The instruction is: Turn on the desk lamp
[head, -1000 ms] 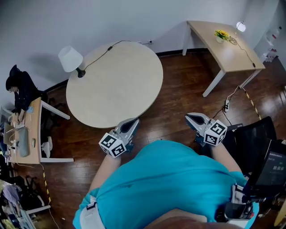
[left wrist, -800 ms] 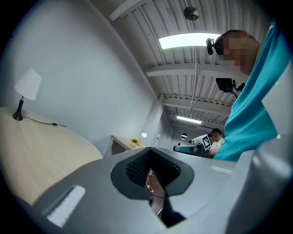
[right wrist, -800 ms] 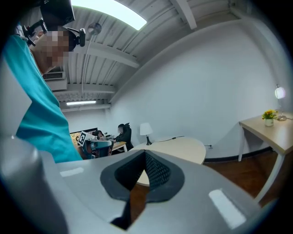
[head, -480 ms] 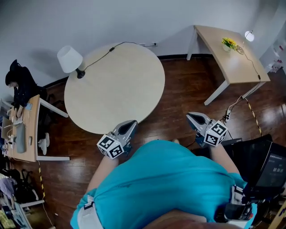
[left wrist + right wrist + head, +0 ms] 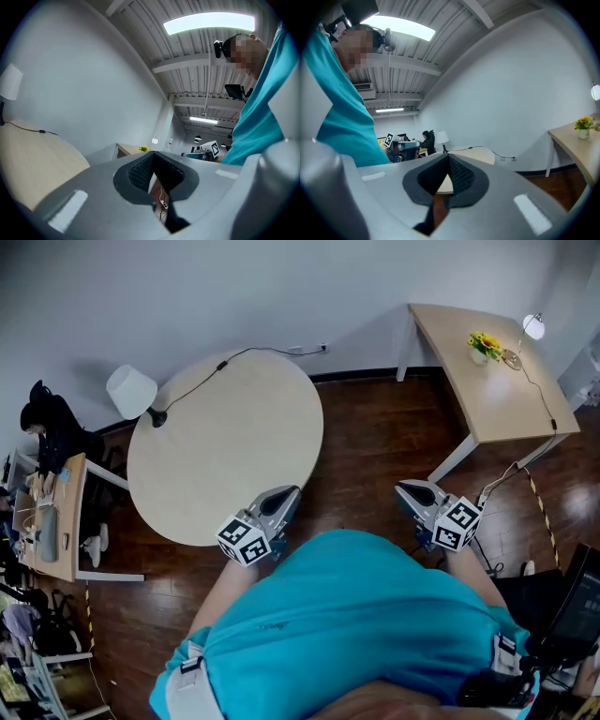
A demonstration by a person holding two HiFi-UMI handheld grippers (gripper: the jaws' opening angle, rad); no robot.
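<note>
A teal shirt point(image 5: 347, 615) covers the person; the grey left gripper point(image 5: 284, 493) and right gripper point(image 5: 403, 488) each carry a black-and-white marker cube point(image 5: 242, 540).

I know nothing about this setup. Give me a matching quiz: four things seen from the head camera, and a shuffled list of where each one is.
Things:
1. desk lamp with white shade
2. yellow flowers
3. left hand-held gripper
4. right hand-held gripper

Places:
A. above the wooden floor, clear of both tables
B. on the rectangular desk
C. at the left rim of the round table
D. at the round table's near edge

Pairs: 1-C, 2-B, 3-D, 4-A
</note>
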